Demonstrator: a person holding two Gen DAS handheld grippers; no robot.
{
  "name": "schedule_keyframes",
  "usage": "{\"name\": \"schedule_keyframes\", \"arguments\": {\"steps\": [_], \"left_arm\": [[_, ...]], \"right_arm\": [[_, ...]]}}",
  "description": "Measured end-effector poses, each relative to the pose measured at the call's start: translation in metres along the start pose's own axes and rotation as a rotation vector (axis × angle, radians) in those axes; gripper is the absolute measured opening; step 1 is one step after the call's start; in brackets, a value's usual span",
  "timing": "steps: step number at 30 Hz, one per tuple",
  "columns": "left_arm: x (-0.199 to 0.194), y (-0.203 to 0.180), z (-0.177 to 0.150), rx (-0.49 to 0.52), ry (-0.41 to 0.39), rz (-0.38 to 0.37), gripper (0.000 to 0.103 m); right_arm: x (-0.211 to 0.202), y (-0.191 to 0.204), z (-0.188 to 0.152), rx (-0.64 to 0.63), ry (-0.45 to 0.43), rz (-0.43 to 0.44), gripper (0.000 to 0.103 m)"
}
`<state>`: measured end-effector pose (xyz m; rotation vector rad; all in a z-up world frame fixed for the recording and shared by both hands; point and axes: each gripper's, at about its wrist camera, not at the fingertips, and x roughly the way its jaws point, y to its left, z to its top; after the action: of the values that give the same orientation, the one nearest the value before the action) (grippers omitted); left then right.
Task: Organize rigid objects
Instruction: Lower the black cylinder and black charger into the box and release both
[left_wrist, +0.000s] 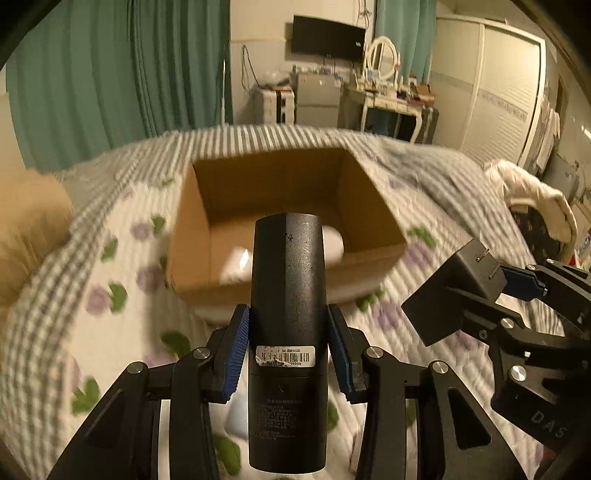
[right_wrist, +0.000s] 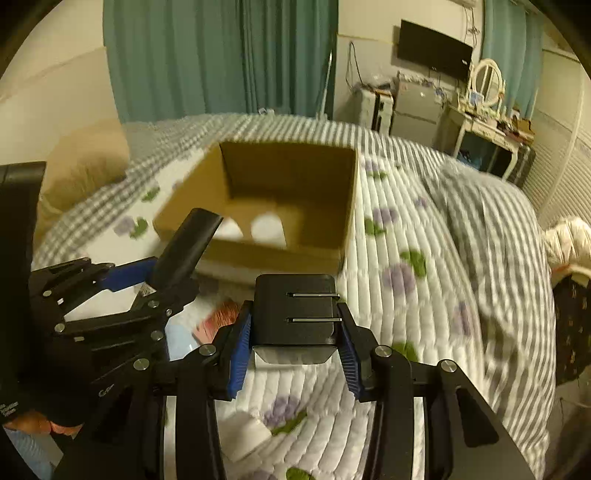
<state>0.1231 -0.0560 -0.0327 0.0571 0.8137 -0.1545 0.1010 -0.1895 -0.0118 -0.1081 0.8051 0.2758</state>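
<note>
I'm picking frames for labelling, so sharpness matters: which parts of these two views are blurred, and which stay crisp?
Left wrist view: remote and left gripper crisp, cardboard box and quilt smeared. Right wrist view: charger in the right gripper sharp, box and bedding streaked; both warm, dim, fisheye-curved.

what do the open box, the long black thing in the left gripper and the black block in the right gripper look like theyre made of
Box: brown cardboard, matte, thin folded walls.
Remote-like stick: probably hard plastic, matte black, faintly scuffed, with a barcode sticker.
Charger block: likely satin black plastic with two metal prongs folded flat into its face.
</note>
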Motion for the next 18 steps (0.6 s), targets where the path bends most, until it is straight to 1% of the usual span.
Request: {"name": "schedule_keyframes", "arguments": {"steps": [3, 9, 13, 15, 18], "left_arm": [[-0.011, 0.009, 0.023, -0.006, -0.039, 0.001, 0.042], [-0.006, 0.017, 0.074, -0.012, -0.087, 0.027, 0.042], [0.015, 0.025, 0.106, -0.021, -0.080, 0.046, 0.042], [0.026, 0.028, 0.115, -0.023, -0.075, 0.065, 0.042], [0.051, 0.035, 0.125, -0.025, -0.044, 0.084, 0.042]], "right_arm": [[-0.009, -0.001, 0.027, -0.016, -0.047, -0.002, 0.041], [-0.012, -0.005, 0.084, -0.027, -0.118, 0.000, 0.041], [0.003, -0.006, 0.116, -0.033, -0.137, 0.028, 0.041], [0.014, -0.007, 0.128, -0.032, -0.132, 0.027, 0.041], [0.040, -0.009, 0.144, -0.028, -0.115, 0.014, 0.041]]}}
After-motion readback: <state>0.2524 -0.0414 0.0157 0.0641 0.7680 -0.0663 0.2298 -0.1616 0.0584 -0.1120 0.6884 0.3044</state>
